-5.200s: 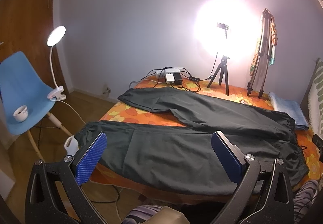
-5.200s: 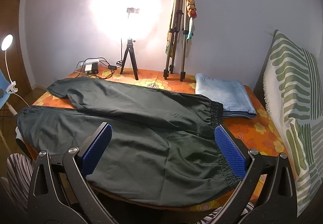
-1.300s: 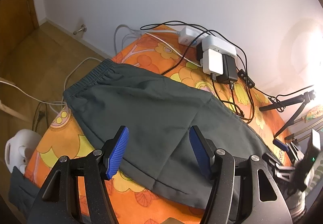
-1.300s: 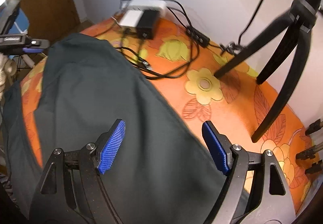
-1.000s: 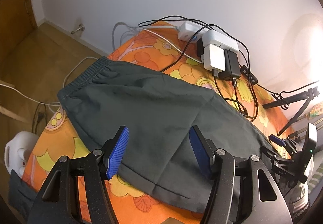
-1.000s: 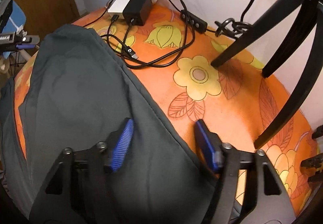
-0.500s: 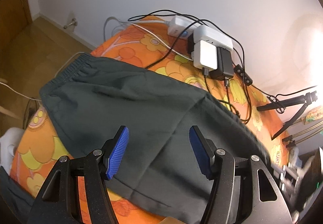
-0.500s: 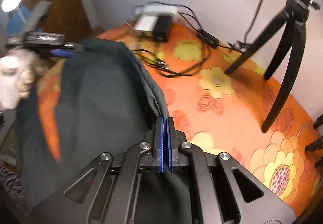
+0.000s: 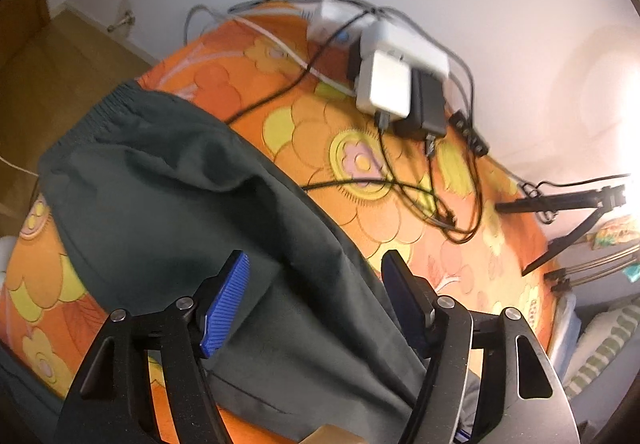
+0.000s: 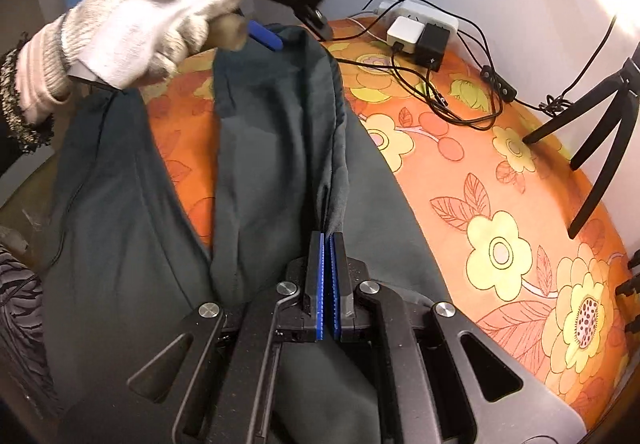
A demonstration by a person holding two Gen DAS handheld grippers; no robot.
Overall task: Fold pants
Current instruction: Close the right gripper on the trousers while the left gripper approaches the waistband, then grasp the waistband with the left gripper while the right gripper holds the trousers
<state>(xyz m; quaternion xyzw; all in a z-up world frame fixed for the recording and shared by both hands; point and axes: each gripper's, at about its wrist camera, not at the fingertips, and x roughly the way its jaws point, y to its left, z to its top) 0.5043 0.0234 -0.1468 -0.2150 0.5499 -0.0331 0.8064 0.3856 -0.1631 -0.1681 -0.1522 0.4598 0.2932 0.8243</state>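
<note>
Low centre of the right wrist view, right gripper is pinched tight on a raised fold of the pants, which lie across the orange cloth from centre to lower left. Left gripper hangs wide apart over a leg, gripping nothing; gloved hand holds it at upper left. Close beyond the hem: chargers, tangled cables, tripod legs at right.

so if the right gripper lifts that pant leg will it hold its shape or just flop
Likely flop: the pants already crease and tent up into the shut right gripper. Probably light, since one thin pinched edge raises a long ridge. The free cloth beside the open left gripper would likely drag behind.
</note>
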